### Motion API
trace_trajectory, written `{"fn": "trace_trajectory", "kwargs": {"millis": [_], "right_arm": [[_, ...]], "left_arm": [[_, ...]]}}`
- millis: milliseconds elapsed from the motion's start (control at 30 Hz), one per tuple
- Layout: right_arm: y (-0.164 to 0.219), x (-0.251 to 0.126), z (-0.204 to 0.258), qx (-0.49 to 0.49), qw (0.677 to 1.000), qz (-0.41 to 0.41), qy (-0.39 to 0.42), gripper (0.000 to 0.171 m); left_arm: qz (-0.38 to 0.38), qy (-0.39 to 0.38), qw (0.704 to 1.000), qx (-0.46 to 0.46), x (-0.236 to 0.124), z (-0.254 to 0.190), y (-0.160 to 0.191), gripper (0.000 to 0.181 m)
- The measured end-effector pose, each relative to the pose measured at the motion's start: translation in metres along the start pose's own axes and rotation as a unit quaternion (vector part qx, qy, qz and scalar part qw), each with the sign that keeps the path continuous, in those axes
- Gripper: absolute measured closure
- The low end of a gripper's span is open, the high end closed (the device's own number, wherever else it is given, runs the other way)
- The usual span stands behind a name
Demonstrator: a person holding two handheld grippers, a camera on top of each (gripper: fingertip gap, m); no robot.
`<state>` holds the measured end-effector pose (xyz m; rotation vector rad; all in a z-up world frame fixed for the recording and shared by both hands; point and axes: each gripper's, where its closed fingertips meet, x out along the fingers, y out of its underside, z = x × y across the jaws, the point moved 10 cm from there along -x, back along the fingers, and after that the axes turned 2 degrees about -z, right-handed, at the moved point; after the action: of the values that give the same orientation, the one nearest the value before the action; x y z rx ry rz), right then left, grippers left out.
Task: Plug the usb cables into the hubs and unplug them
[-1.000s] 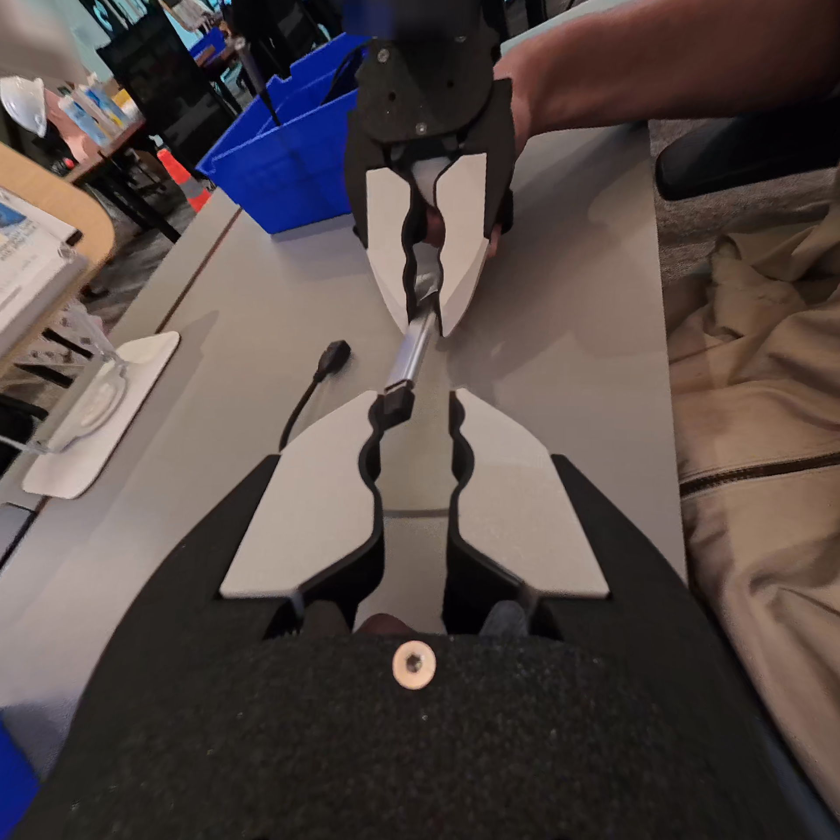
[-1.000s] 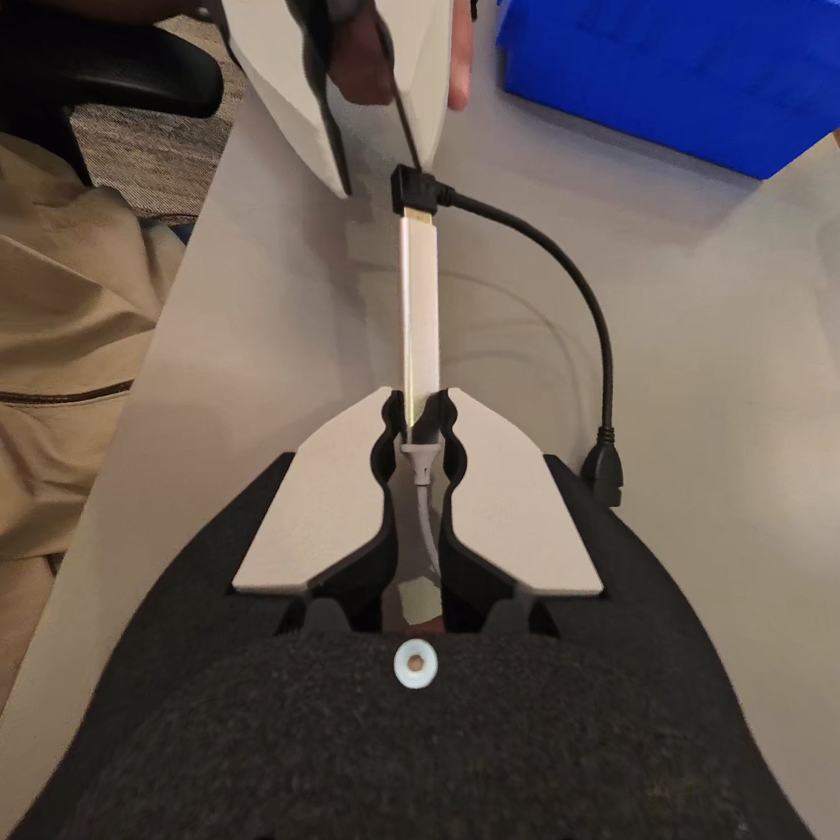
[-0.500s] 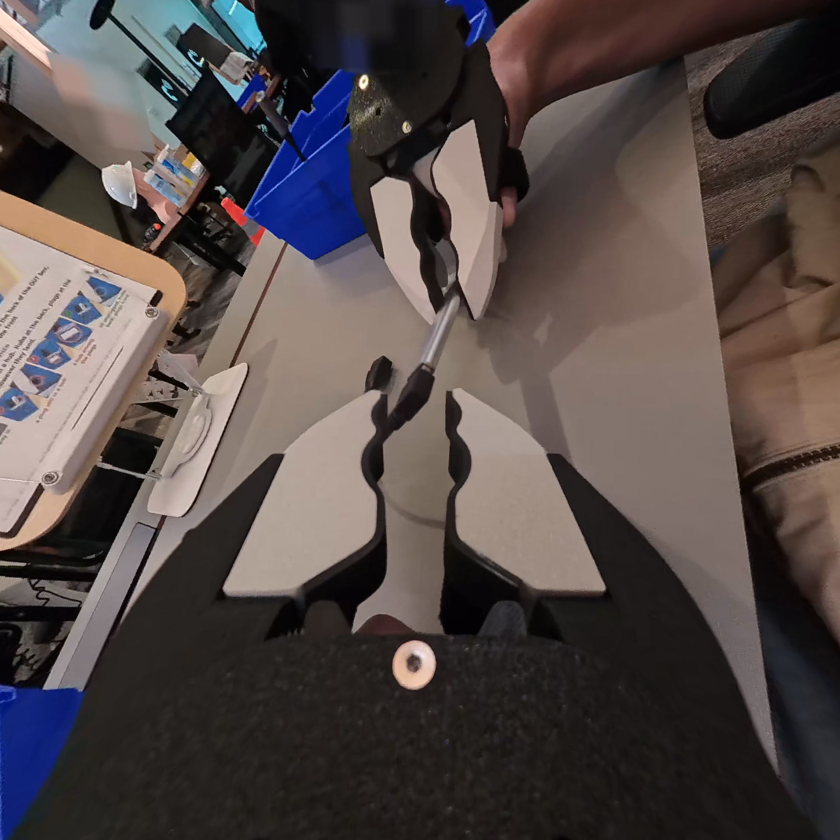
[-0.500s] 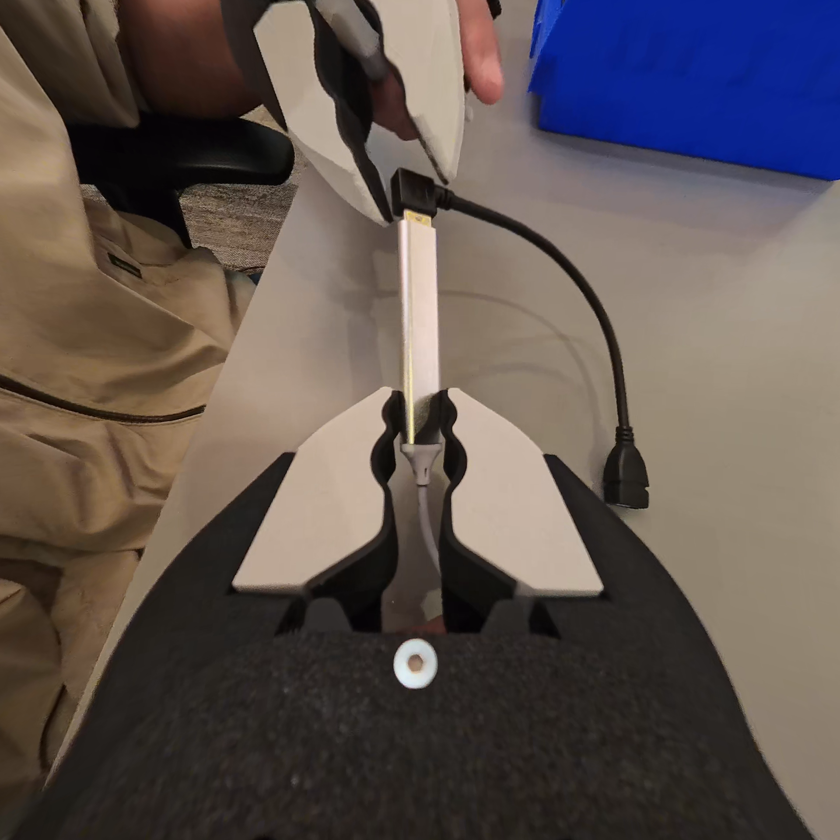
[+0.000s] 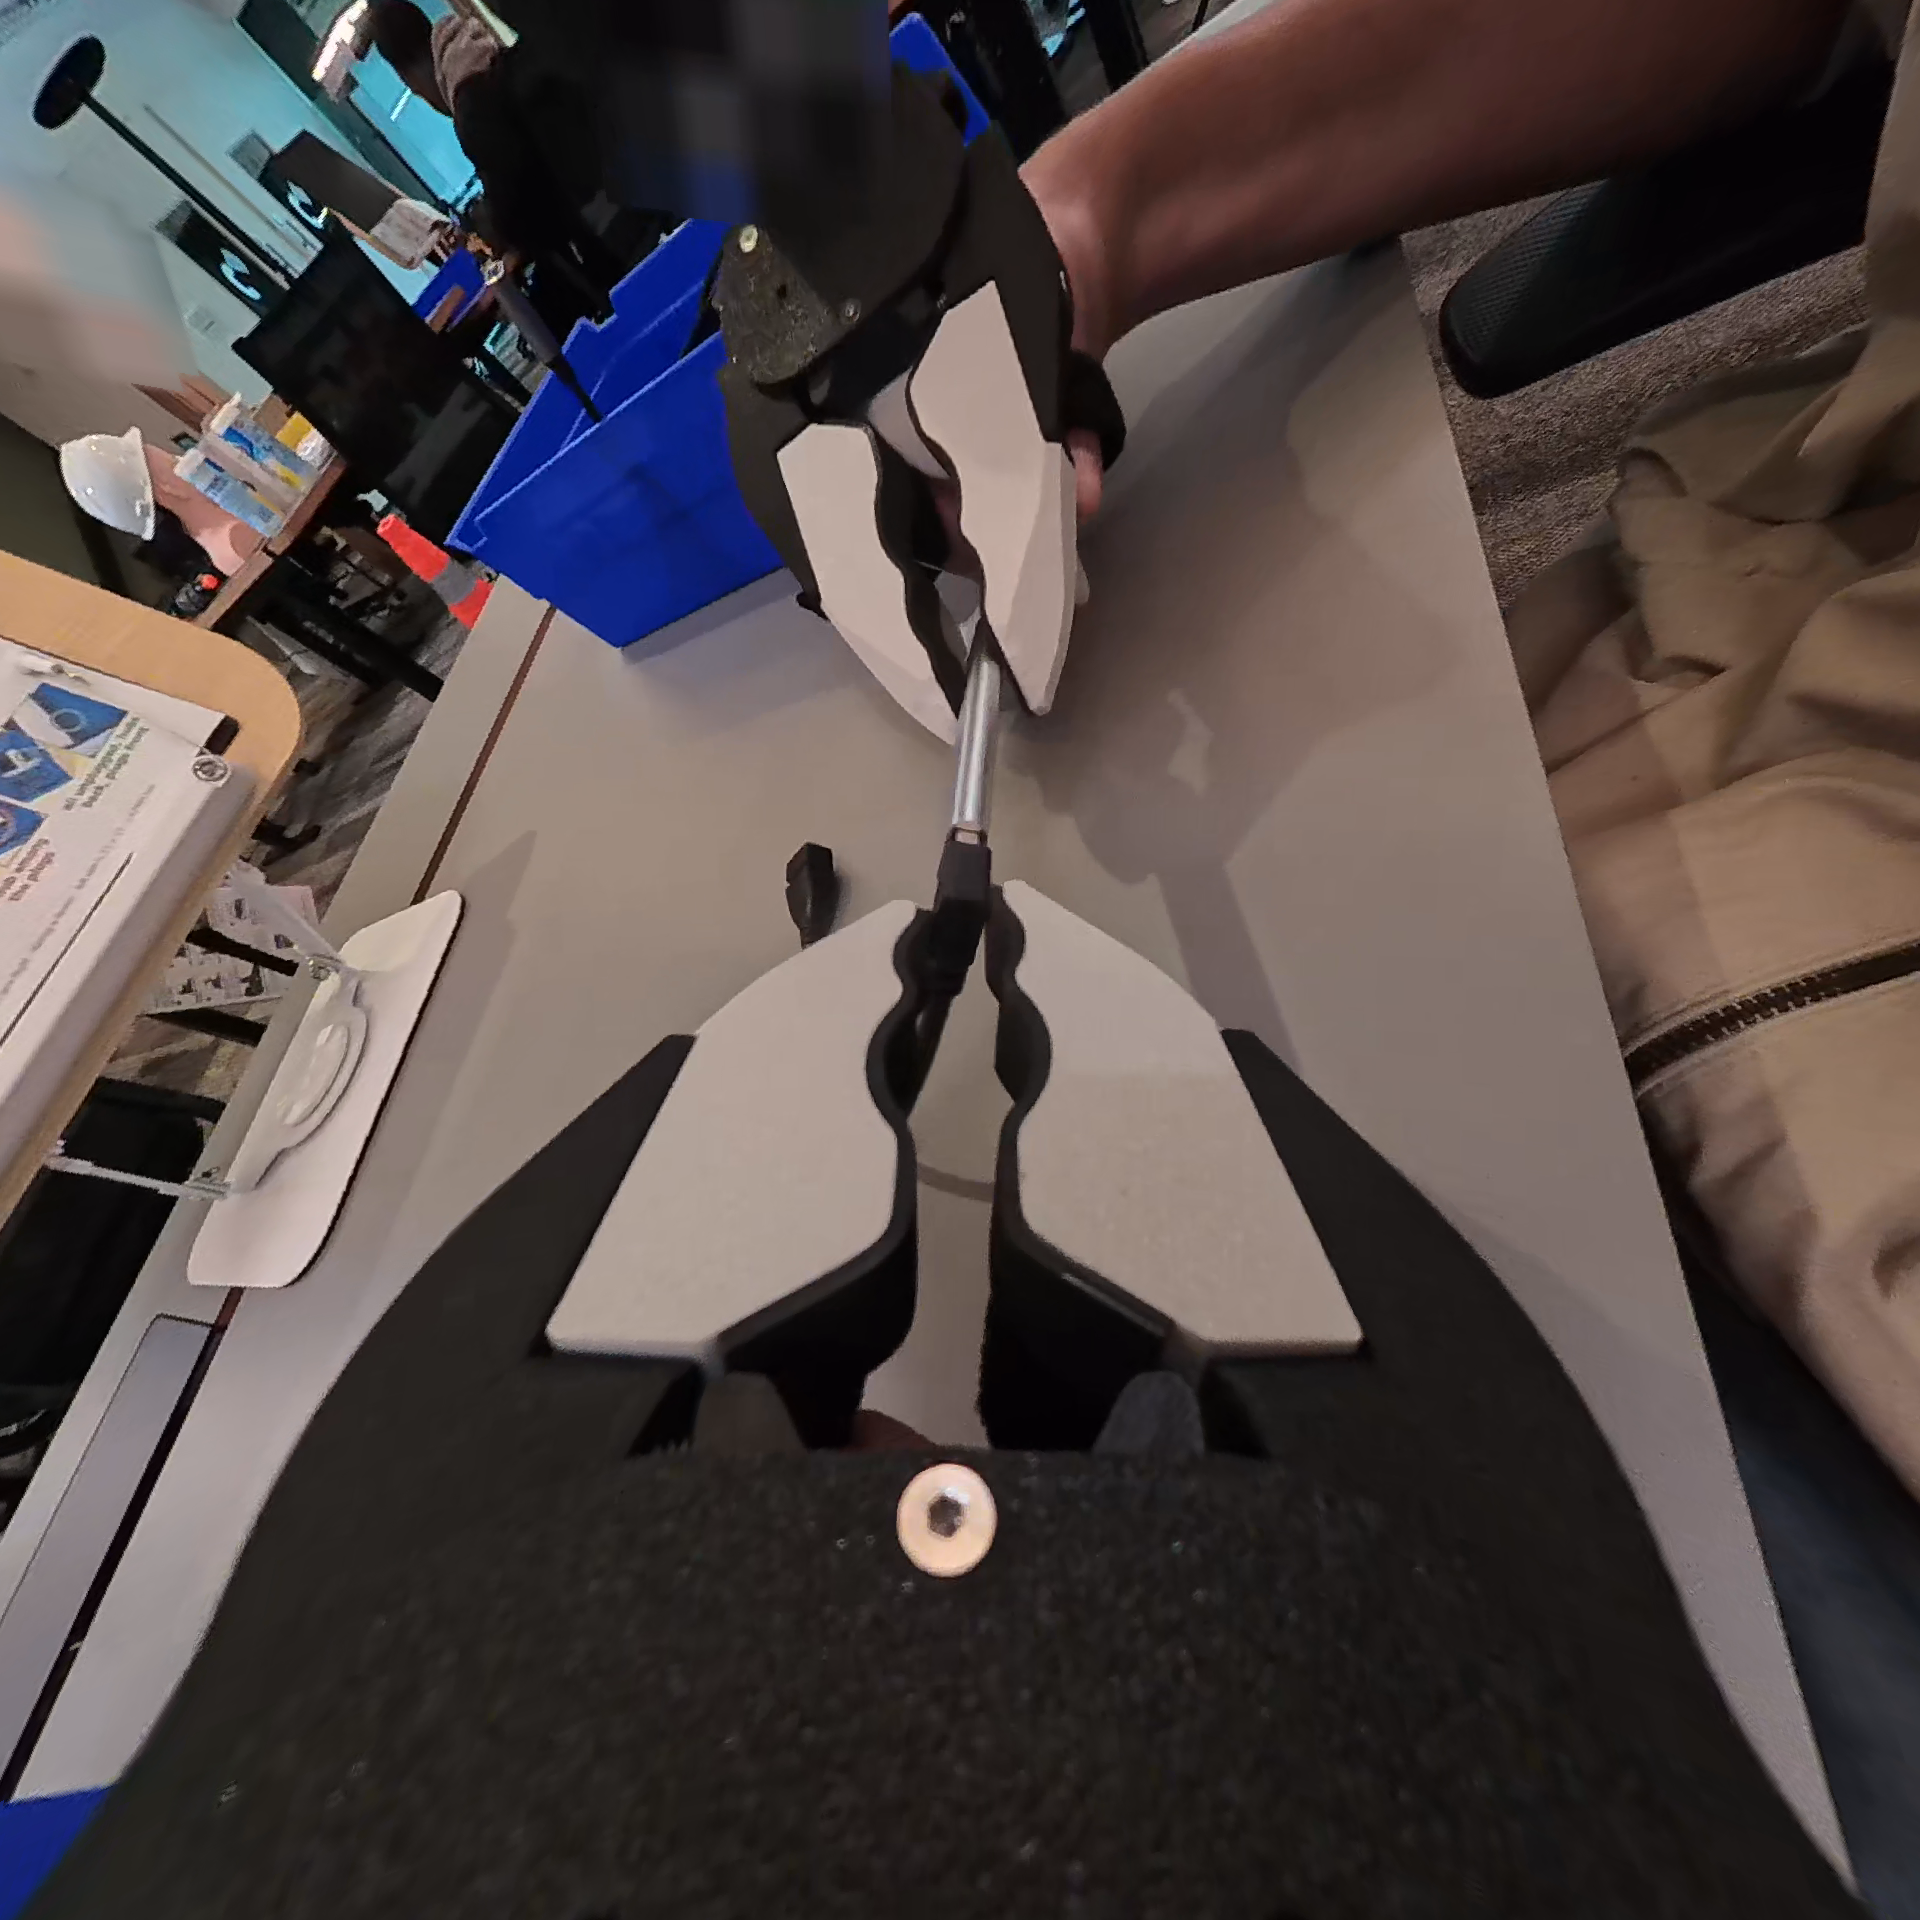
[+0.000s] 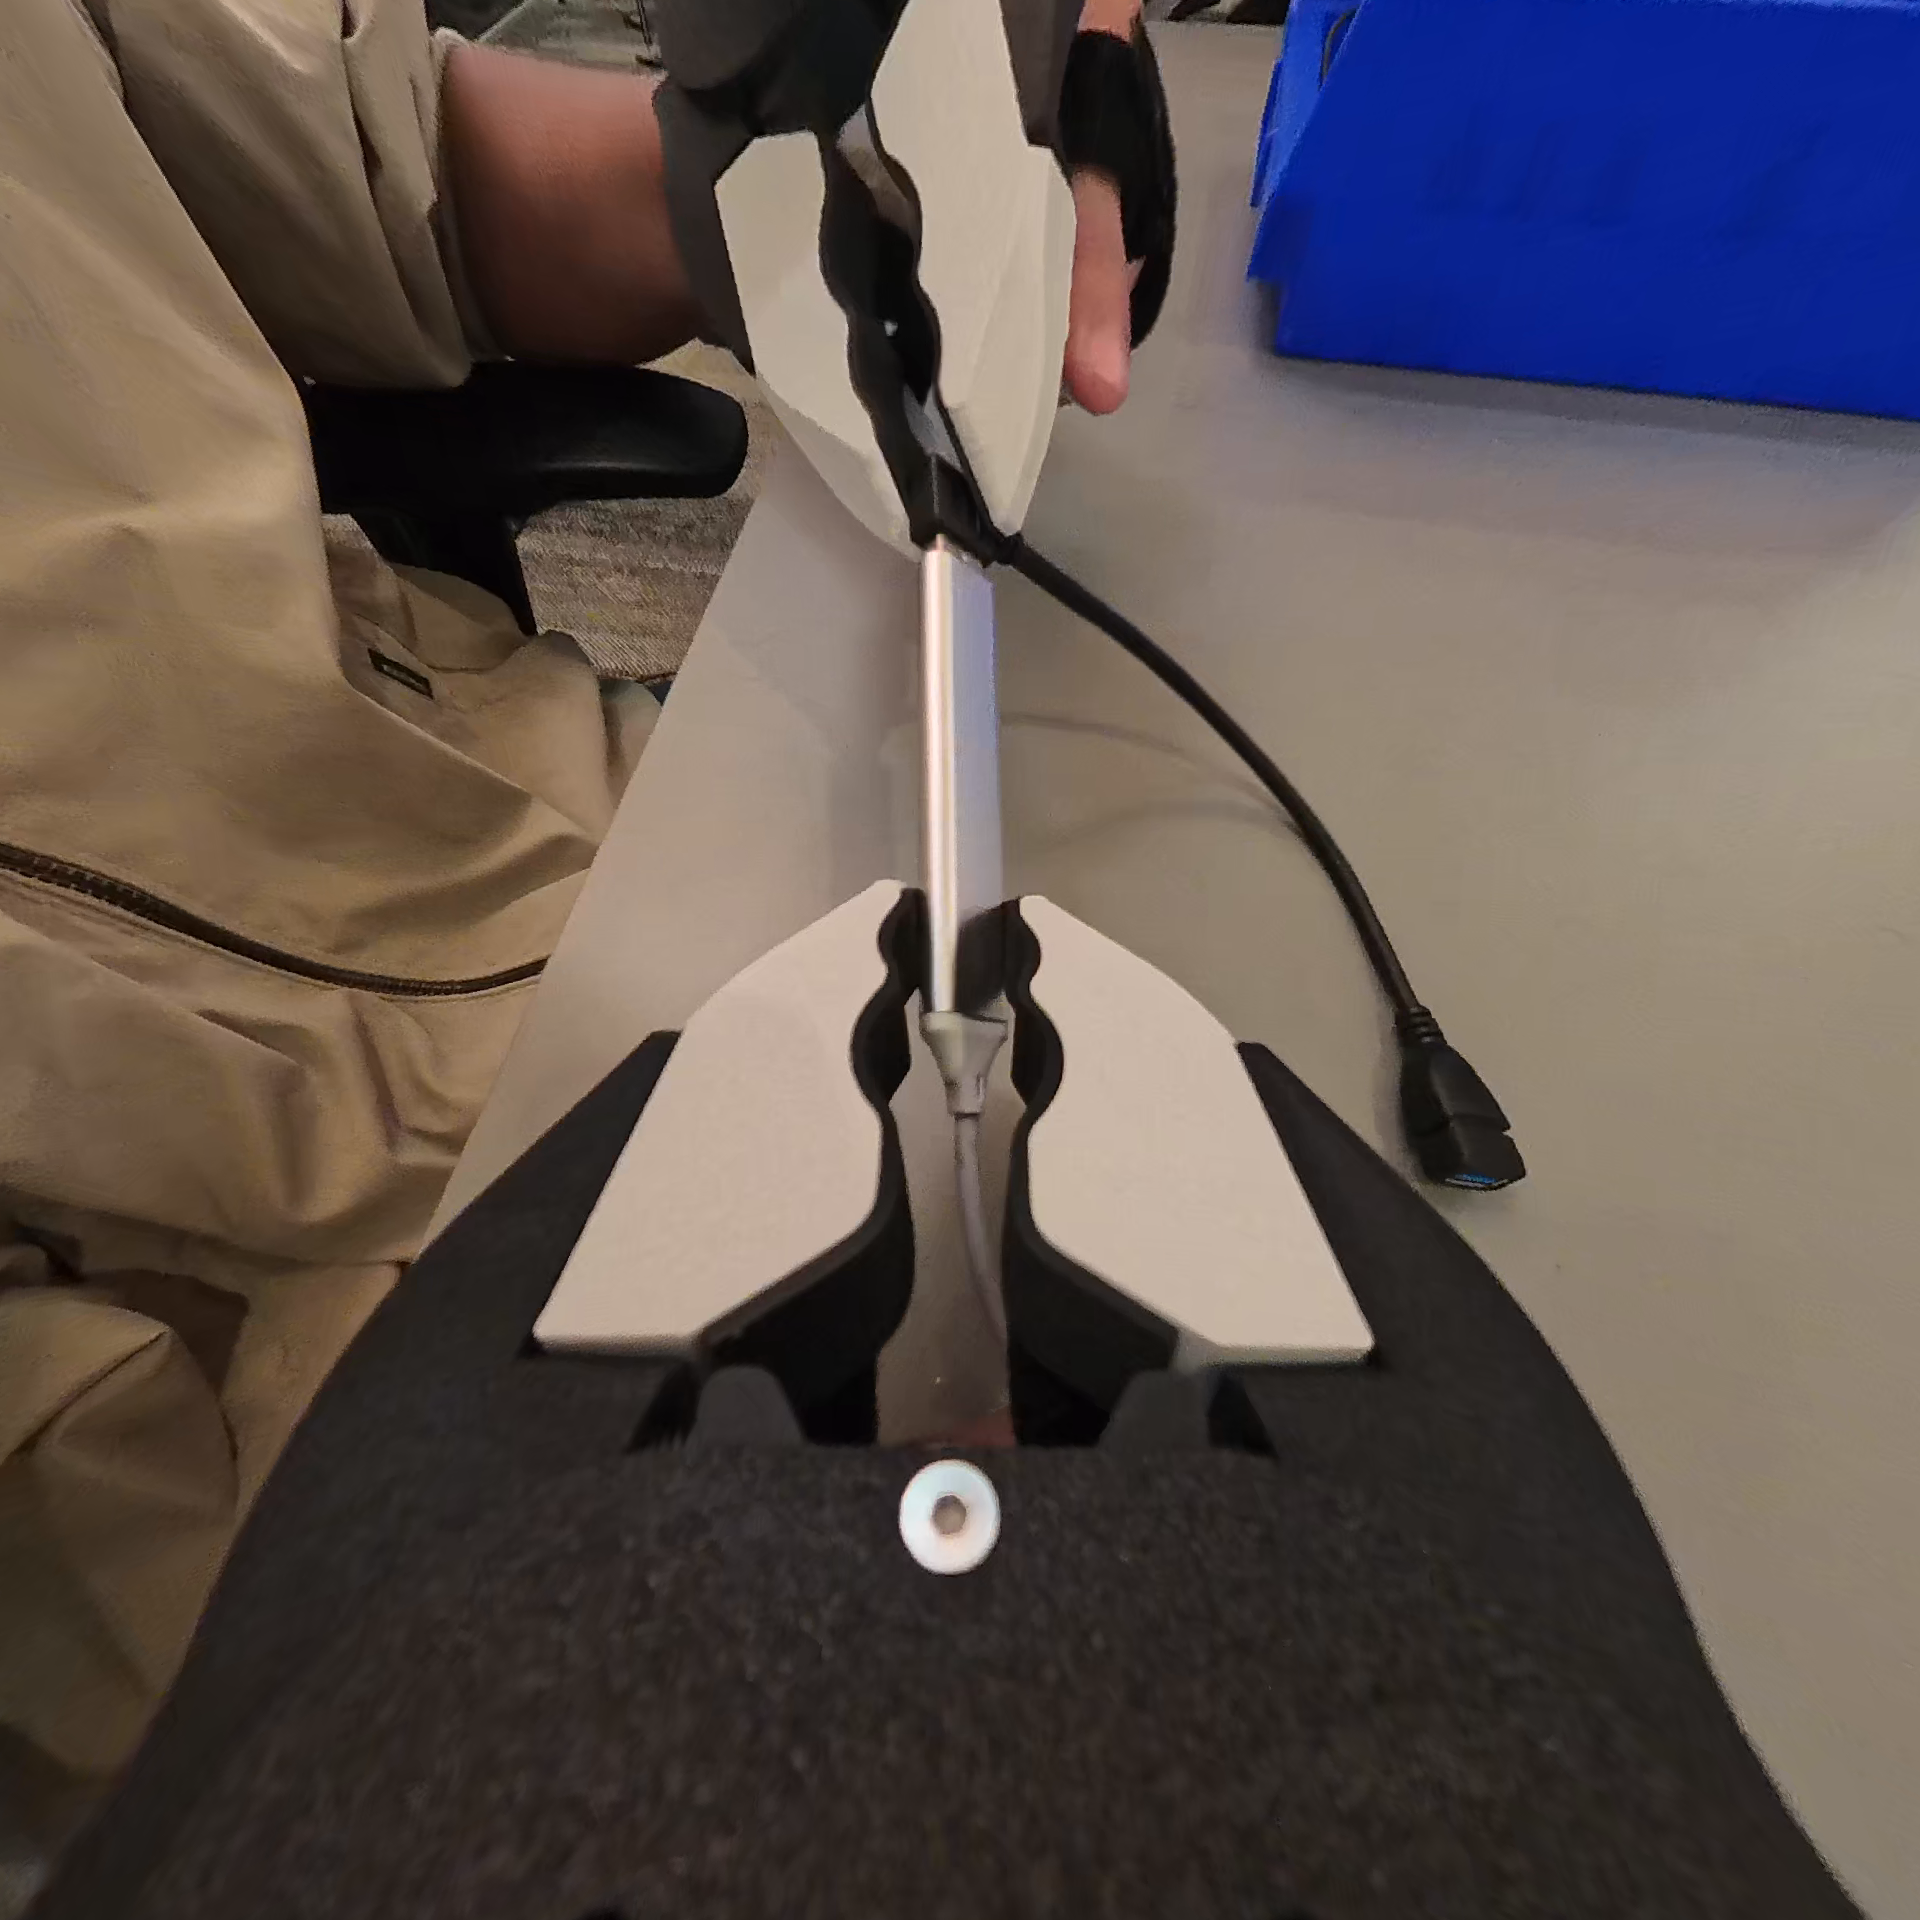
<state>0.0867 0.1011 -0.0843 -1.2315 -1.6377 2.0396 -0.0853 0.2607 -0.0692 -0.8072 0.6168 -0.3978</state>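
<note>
A slim silver USB hub [image 6: 961, 769] is held above the grey table [image 6: 1507, 644], lengthwise between the two grippers. My right gripper [image 6: 961, 899] is shut on the hub's near end, where its grey cable [image 6: 971, 1132] leaves. A black USB plug [image 6: 951, 499] sits in the hub's far end, and my left gripper [image 6: 956, 525] is shut on it. In the left wrist view, my left gripper [image 5: 961, 894] clamps the plug [image 5: 961, 878], with the hub [image 5: 977, 748] running up into the right gripper [image 5: 992, 707]. The plug's short black cable curves down to a loose black socket end [image 6: 1460, 1127] lying on the table.
A blue bin [image 5: 623, 520] stands at the table's far edge, also seen in the right wrist view [image 6: 1610, 208]. A white pad [image 5: 322, 1081] and an instruction board [image 5: 83, 831] sit to the left. A person's beige jacket [image 6: 260, 727] and a black chair armrest [image 6: 540, 436] lie alongside the table. The grippers' ends are close to 7 cm from one another.
My left gripper was open beside the black plug and has now shut on it. The hub stays in the right gripper, and both grippers have tilted and risen a little.
</note>
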Motion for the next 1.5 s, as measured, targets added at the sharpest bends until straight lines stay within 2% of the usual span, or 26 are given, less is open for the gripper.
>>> {"fn": "trace_trajectory", "kwargs": {"millis": [433, 867, 933, 1033, 1133, 1367, 1500], "right_arm": [[0.005, -0.002, -0.003, -0.006, 0.999, -0.032, 0.007, 0.160], [0.002, 0.004, -0.001, -0.049, 0.996, -0.032, 0.063, 0.161], [-0.004, 0.002, 0.001, -0.080, 0.991, -0.050, 0.100, 0.161], [-0.016, -0.001, 0.011, -0.163, 0.973, -0.033, 0.162, 0.161], [-0.019, -0.001, 0.016, -0.202, 0.960, -0.018, 0.194, 0.160], [-0.020, 0.000, 0.017, -0.189, 0.967, -0.038, 0.166, 0.164], [-0.017, 0.002, 0.015, -0.174, 0.972, -0.046, 0.154, 0.164]], "left_arm": [[-0.004, 0.001, 1.000, -0.011, 0.004, 0.001, 0.004, 0.174], [-0.009, -0.015, 0.999, -0.040, 0.001, 0.004, 0.011, 0.174], [-0.023, -0.017, 0.998, -0.053, -0.002, 0.009, 0.011, 0.174], [-0.037, -0.017, 0.997, -0.061, -0.005, 0.013, 0.007, 0.174], [-0.035, -0.017, 0.997, -0.063, -0.006, 0.015, 0.004, 0.174], [-0.062, -0.006, 0.993, -0.105, -0.011, 0.021, 0.006, 0.173], [-0.047, 0.003, 0.994, -0.095, -0.011, 0.020, 0.005, 0.174]]}}
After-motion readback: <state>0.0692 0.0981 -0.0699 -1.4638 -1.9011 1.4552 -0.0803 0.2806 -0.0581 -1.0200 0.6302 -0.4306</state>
